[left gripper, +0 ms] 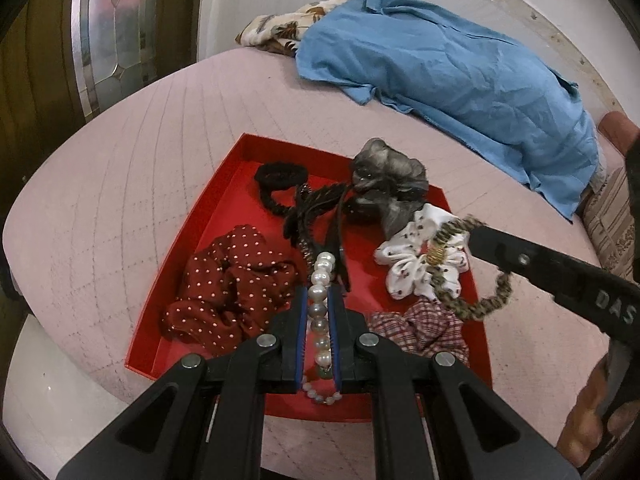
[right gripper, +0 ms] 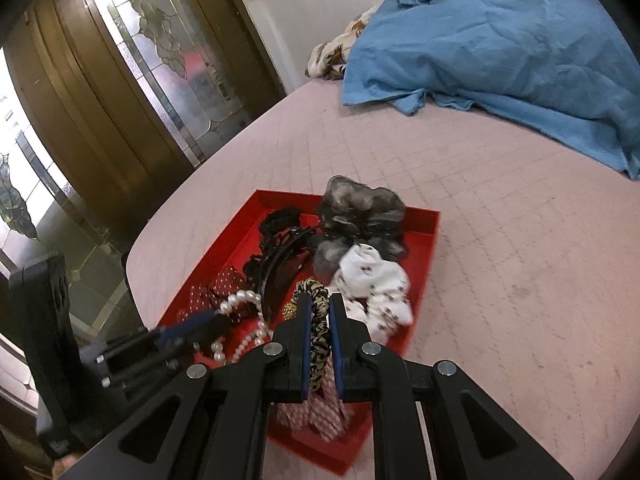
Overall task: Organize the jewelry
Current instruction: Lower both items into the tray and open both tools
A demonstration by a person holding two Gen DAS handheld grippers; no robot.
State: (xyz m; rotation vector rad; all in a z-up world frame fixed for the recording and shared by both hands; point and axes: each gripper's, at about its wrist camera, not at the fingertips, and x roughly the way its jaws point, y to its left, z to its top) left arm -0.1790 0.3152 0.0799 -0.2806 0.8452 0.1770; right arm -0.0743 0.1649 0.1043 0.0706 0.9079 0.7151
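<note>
A red tray (left gripper: 248,176) (right gripper: 424,236) sits on a pink quilted bed and holds hair accessories. My left gripper (left gripper: 318,294) is shut on a pearl bracelet (left gripper: 320,276) above the tray's front; that bracelet also shows in the right wrist view (right gripper: 240,300). My right gripper (right gripper: 320,304) is shut on a leopard-print hair tie (right gripper: 318,328), which hangs over the tray's right side in the left wrist view (left gripper: 452,236). In the tray lie a dark red dotted scrunchie (left gripper: 232,292), a white floral scrunchie (left gripper: 412,268), a grey scrunchie (left gripper: 384,176), a black band (left gripper: 280,178) and a checked scrunchie (left gripper: 424,330).
A blue shirt (left gripper: 460,80) (right gripper: 500,40) and a patterned cloth (left gripper: 280,28) lie at the far side of the bed. A wooden door with leaded glass (right gripper: 160,52) stands to the left. A patterned cushion (left gripper: 612,216) lies at the right.
</note>
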